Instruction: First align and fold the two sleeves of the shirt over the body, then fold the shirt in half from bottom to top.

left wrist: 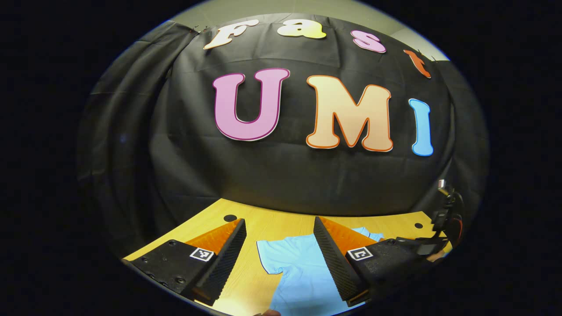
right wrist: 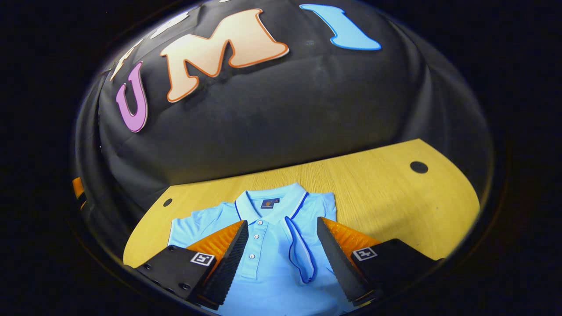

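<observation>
A light-blue polo shirt (right wrist: 268, 267) lies flat on the wooden table (right wrist: 373, 193), collar (right wrist: 270, 204) toward the booth wall. One sleeve (right wrist: 300, 252) is folded over the body beside the button placket. The other sleeve (right wrist: 189, 230) lies spread out to the side. My right gripper (right wrist: 282, 221) hovers open over the chest, with nothing between its fingers. In the left gripper view the spread sleeve (left wrist: 270, 259) and part of the shirt (left wrist: 303, 281) lie below my left gripper (left wrist: 279, 221), which is open and holds nothing.
Round dark holes mark the tabletop's far corners (right wrist: 418, 166) (right wrist: 167, 202) (left wrist: 229, 217). Bare wood stretches to the shirt's right (right wrist: 417, 219). The black cloth wall (right wrist: 272, 114) rises right behind the table. The right gripper's housing (left wrist: 448, 210) shows at the far right.
</observation>
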A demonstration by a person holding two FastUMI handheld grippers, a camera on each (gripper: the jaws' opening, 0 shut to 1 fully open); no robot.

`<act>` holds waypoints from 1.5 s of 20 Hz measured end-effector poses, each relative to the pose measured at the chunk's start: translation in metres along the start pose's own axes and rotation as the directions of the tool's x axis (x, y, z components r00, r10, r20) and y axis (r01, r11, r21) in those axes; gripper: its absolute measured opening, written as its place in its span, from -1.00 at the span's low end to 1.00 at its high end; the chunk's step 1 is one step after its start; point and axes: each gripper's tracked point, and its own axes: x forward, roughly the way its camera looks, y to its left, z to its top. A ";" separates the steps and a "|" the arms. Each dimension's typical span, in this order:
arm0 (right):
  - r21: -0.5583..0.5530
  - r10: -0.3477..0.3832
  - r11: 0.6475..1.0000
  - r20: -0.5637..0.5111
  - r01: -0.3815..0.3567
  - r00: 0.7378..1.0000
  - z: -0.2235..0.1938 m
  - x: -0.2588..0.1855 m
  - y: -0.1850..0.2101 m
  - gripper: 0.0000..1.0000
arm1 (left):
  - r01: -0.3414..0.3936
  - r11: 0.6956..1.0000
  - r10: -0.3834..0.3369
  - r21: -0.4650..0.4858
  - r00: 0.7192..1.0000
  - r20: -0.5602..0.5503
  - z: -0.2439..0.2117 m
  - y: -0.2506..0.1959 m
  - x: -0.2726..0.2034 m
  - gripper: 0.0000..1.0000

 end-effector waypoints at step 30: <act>-0.056 -0.077 0.995 0.084 0.082 0.993 0.033 -0.128 -0.054 0.95 | -0.171 0.985 0.157 0.011 0.872 -0.464 -0.227 0.038 0.153 0.90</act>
